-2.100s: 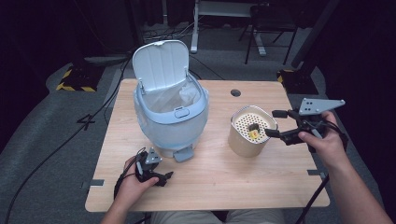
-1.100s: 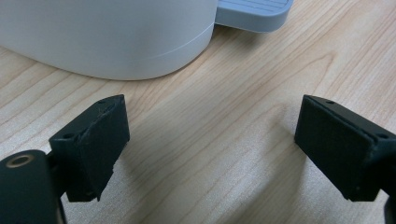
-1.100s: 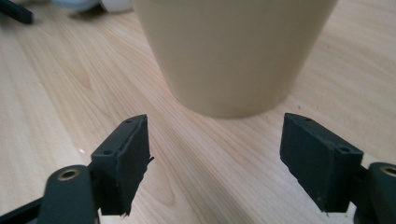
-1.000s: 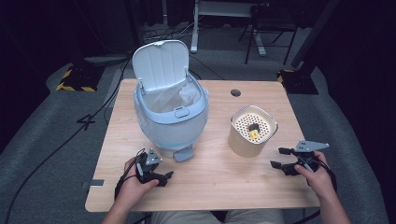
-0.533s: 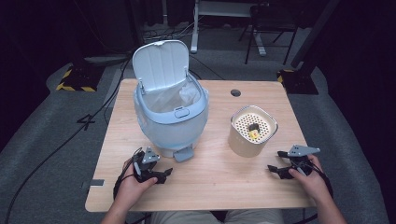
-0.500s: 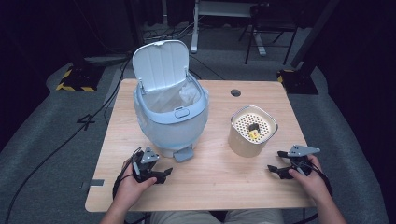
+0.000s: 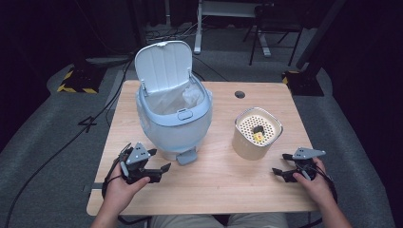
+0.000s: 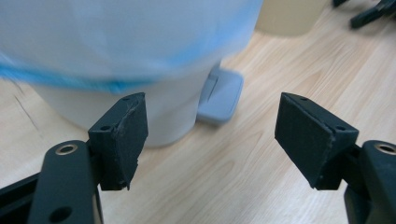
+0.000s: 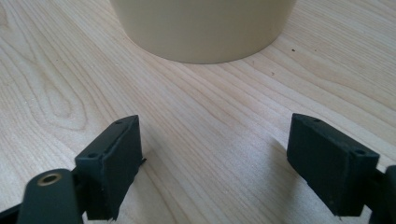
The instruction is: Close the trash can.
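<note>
A pale blue pedal bin (image 7: 173,116) stands at the table's left with its lid up and a white bag inside. A beige round container (image 7: 256,135) with a perforated top holds a small yellow piece and a dark piece. My left gripper (image 7: 158,160) hovers in front of the bin, open and empty; its jaws have just been closing a little. In the left gripper view, that gripper (image 8: 210,135) faces the bin (image 8: 116,46) and its grey pedal (image 8: 219,95). My right gripper (image 7: 281,164) rests low, front right of the container, open and empty after its jaws have just been opening. The right gripper view has this gripper (image 9: 215,163) facing the container's base (image 9: 205,28).
The wooden table (image 7: 214,190) has a cable hole (image 7: 239,94) at the back. Bare wood lies between the two hands and along the front edge. Dark floor with cables and a desk frame lies beyond the table.
The left gripper has lifted off the table in front of the bin. The right hand came down from beside the container to the front right, and its jaws spread apart.
</note>
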A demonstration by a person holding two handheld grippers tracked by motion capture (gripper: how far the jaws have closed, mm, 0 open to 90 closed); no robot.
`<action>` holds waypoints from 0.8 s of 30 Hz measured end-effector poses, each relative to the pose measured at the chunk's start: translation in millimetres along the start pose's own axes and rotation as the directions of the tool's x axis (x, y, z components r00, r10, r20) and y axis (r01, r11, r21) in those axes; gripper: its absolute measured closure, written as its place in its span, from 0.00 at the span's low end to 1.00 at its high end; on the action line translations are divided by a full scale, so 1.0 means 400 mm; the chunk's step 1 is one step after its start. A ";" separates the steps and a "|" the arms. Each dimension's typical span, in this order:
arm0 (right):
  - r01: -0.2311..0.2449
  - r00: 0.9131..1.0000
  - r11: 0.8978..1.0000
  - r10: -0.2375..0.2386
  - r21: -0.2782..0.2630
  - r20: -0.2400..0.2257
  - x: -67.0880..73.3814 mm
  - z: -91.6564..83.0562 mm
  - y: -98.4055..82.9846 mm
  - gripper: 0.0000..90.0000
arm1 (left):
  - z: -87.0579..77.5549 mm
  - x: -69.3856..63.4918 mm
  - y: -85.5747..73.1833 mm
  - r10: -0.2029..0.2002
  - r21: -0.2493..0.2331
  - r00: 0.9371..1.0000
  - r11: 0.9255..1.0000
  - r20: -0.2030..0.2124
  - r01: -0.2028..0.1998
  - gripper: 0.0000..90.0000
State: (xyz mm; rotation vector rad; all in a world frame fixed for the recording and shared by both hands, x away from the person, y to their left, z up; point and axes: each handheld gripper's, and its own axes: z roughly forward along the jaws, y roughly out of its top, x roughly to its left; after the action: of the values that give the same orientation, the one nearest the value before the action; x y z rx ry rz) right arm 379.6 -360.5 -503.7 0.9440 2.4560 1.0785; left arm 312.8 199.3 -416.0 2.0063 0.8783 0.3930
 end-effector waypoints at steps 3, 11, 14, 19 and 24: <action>-0.007 1.000 1.000 0.007 -0.001 0.004 0.002 0.000 0.000 0.20 | -0.023 0.007 0.028 0.008 -0.012 1.000 1.000 0.003 -0.008 0.30; -0.006 1.000 1.000 0.006 -0.001 0.006 0.002 0.000 0.000 0.20 | -0.095 0.015 0.106 0.019 -0.077 0.999 0.997 0.031 -0.017 0.30; -0.007 1.000 1.000 0.007 -0.001 0.005 0.002 0.000 0.000 0.20 | -0.118 0.024 0.135 0.007 -0.099 0.999 0.995 0.045 -0.002 0.30; -0.007 1.000 1.000 0.007 -0.001 0.005 0.002 0.000 0.000 0.20 | -0.147 0.040 0.172 0.006 -0.127 0.999 0.992 0.042 -0.001 0.30; -0.010 1.000 1.000 0.010 -0.001 0.003 0.001 0.000 0.000 0.20 | -0.180 0.062 0.206 0.000 -0.143 1.000 0.990 -0.013 -0.002 0.32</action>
State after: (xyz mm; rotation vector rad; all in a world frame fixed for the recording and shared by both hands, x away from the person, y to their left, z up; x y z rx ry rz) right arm 379.2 -360.3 -503.8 0.9587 2.4504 1.0802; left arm 324.8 231.0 -309.1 1.8743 0.8338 0.4572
